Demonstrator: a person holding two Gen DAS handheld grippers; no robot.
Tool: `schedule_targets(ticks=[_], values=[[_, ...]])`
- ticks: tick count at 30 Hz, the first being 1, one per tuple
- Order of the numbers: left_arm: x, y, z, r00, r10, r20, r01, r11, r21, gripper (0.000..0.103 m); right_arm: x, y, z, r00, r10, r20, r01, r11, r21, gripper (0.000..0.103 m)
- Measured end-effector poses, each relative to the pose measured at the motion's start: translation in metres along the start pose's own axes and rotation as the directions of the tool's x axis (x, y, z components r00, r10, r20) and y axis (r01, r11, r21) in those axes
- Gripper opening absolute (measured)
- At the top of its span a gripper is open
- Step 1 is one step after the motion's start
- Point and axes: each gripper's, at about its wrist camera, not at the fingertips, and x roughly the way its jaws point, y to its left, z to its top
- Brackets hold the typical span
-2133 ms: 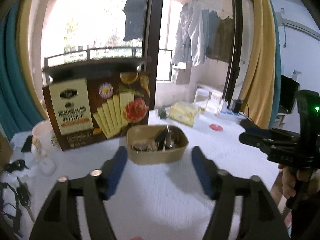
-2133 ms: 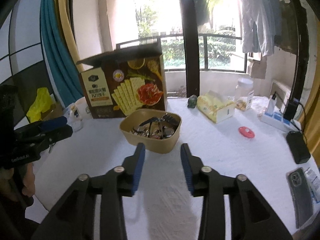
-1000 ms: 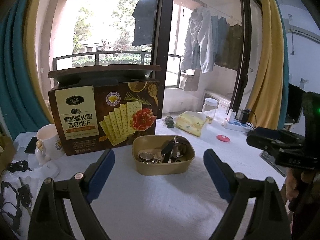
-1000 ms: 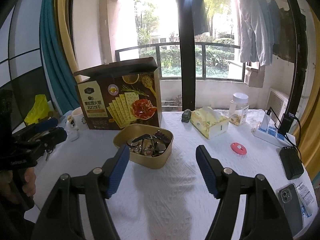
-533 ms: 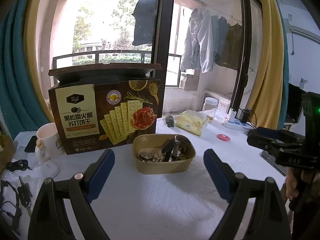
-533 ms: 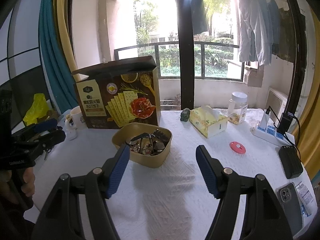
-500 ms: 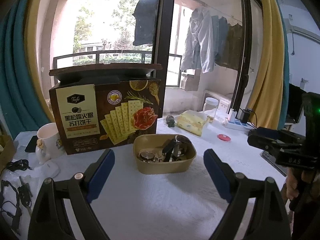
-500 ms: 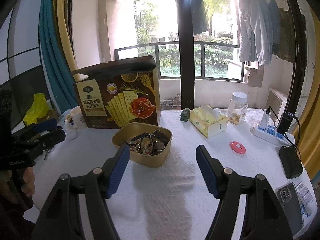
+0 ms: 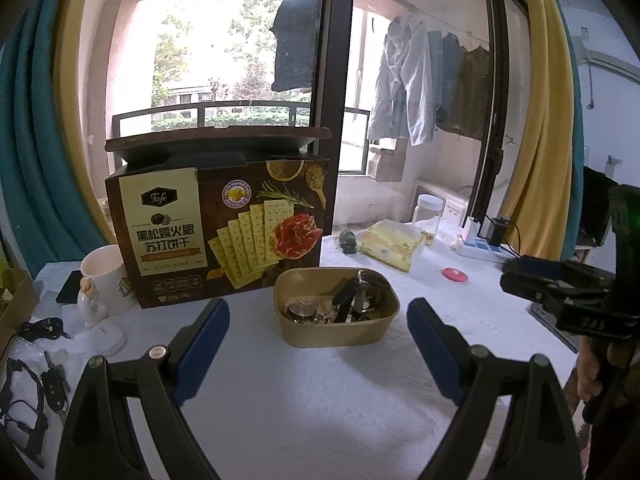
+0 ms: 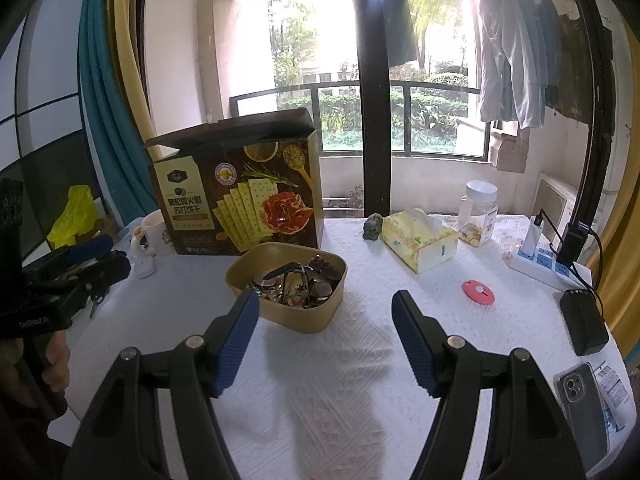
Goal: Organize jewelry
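A tan oval tray (image 9: 382, 334) (image 10: 316, 322) holds a heap of jewelry (image 9: 340, 306) (image 10: 298, 284): watches, dark straps and metal pieces. It stands on the white tablecloth in front of a brown cracker box (image 9: 224, 232) (image 10: 240, 196) with its lid flap open. My left gripper (image 9: 318, 346) is open and empty, its blue pads wide apart just short of the tray. My right gripper (image 10: 324, 338) is open and empty, held near the tray's front right. Each gripper shows at the edge of the other's view.
A white mug (image 9: 104, 280) and a small white case (image 9: 106, 338) lie left of the box, with keys and cords (image 9: 28, 384). A tissue pack (image 10: 418, 240), jar (image 10: 478, 212), red disc (image 10: 478, 292), power strip (image 10: 540, 262), power bank (image 10: 584, 322) and phone (image 10: 582, 404) sit to the right.
Both grippers have opened wide and drawn back a little from the tray. In the last half second almost nothing has moved.
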Motion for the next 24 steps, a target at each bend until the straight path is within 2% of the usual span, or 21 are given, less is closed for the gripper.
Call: schedule_targets(ticks=[9, 24], values=[[-0.0012, -0.0013, -0.0008, 1.000, 0.020, -0.003, -0.020, 1.000, 0.020, 0.090, 0.0010, 0.0012, -0.0001, 1.000, 0.001, -0.002, -0.001, 1.000, -0.001, 0.067], [0.0012, -0.0005, -0.0014, 1.000, 0.008, -0.011, -0.008, 1.000, 0.013, 0.090, 0.0050, 0.0007, 0.0005, 1.000, -0.004, -0.013, 0.004, 1.000, 0.005, 0.067]])
